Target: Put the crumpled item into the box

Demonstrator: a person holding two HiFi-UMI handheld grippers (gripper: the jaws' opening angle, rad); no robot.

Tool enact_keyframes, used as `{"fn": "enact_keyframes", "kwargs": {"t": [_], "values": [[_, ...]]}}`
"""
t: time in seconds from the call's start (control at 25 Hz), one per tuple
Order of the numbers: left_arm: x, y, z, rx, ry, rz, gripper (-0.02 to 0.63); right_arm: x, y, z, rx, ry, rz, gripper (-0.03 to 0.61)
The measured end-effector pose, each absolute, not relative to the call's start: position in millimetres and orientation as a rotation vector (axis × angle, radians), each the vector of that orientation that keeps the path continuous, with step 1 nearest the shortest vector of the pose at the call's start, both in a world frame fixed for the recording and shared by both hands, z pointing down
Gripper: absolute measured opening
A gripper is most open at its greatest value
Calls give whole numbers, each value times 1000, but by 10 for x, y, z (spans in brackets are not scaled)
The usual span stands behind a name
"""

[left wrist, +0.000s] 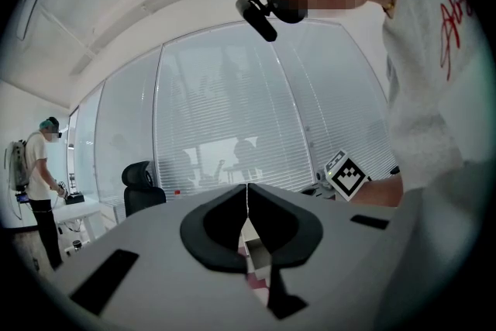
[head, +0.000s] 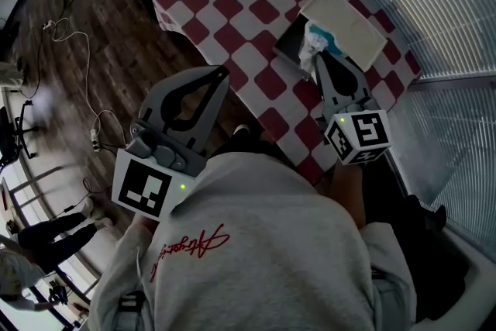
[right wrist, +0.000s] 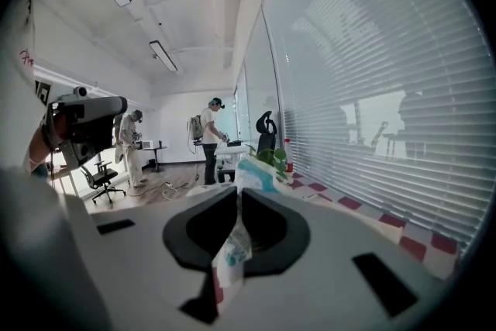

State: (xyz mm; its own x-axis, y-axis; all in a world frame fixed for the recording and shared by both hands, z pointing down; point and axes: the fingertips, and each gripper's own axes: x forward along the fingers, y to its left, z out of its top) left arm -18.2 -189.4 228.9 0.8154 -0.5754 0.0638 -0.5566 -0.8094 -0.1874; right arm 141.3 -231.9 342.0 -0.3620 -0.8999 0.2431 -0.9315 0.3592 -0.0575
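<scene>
Head view: in the upper right of the frame, the right tool (head: 319,62) pinches the white-and-teal crumpled item (head: 316,39) just at the open box (head: 291,39) on the checkered tabletop (head: 240,8). The left tool (head: 222,74) sits left of centre, near the tabletop's edge.

Left gripper view: at centre, the left tool (left wrist: 246,194) has its jaws pressed together, with nothing between them.

Right gripper view: at centre, the right tool (right wrist: 239,194) is clamped on the crumpled item (right wrist: 232,252), which sticks out beyond the tips and hangs below them.

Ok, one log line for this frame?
right gripper: shut on crumpled item | crumpled item: held at box, not in it yet | left gripper: shut, empty
</scene>
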Motion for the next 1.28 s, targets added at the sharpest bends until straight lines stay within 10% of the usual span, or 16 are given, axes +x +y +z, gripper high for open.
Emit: {"fn": "enact_keyframes", "kwargs": {"t": [1.28], "values": [[-259, -2046, 2330, -2821, 949, -207, 18, 1580, -2594, 3890, 1659, -2355, 398, 29]]}}
